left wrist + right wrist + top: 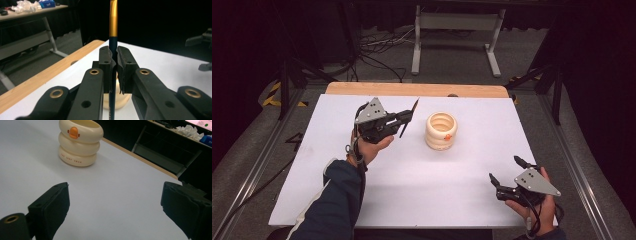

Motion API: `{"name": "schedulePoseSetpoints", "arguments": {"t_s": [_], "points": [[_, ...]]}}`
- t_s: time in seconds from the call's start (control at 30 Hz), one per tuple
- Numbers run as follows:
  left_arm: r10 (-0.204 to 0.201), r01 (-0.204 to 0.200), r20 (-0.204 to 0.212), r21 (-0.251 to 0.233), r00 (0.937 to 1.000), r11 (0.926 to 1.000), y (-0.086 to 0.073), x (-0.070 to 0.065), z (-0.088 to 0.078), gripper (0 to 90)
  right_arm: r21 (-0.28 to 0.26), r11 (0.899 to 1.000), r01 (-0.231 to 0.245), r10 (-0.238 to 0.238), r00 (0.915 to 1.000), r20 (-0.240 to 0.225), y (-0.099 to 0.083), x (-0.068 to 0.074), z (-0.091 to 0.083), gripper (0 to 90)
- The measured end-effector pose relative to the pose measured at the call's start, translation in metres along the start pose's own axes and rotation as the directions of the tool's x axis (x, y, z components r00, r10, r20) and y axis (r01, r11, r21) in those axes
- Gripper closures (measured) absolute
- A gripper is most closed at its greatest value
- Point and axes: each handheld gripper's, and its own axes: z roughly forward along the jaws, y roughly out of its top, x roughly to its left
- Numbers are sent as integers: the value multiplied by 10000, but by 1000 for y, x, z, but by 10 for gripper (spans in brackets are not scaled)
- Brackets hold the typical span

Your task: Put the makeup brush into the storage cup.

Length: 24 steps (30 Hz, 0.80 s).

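Two black grippers work over a matte white table (412, 185). At the high view's centre-left, the left gripper (408, 116) has its jaws clamped on a slim pen (409, 117) with a dark barrel and a glossy gold band, tilted just left of a cream, ribbed, ring-stacked holder (441, 131) with an orange mark. At lower right, the right gripper (507, 172) hovers with jaws spread, nothing between them.

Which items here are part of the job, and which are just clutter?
In the job:
- left gripper, shut on the dark blue pen with a gold band
- cream ribbed holder with an orange duck mark

Lying about:
- right gripper, jaws open, holding nothing
- crumpled white tissues on the side table
- cables on the floor
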Motion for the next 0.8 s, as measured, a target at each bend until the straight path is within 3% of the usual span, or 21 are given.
{"name": "schedulePoseSetpoints", "arguments": {"t_s": [0.3,0.8], "points": [[-353,366,347,-378,9988,9986,5,5,24,825,-14,10000,-16,16,10000,-1,0,-1,0,89],[-392,431,757,-514,9964,9977,13,2,61,826,-48,10000,-53,53,10000,7,-1,-2,-1,89]]}}
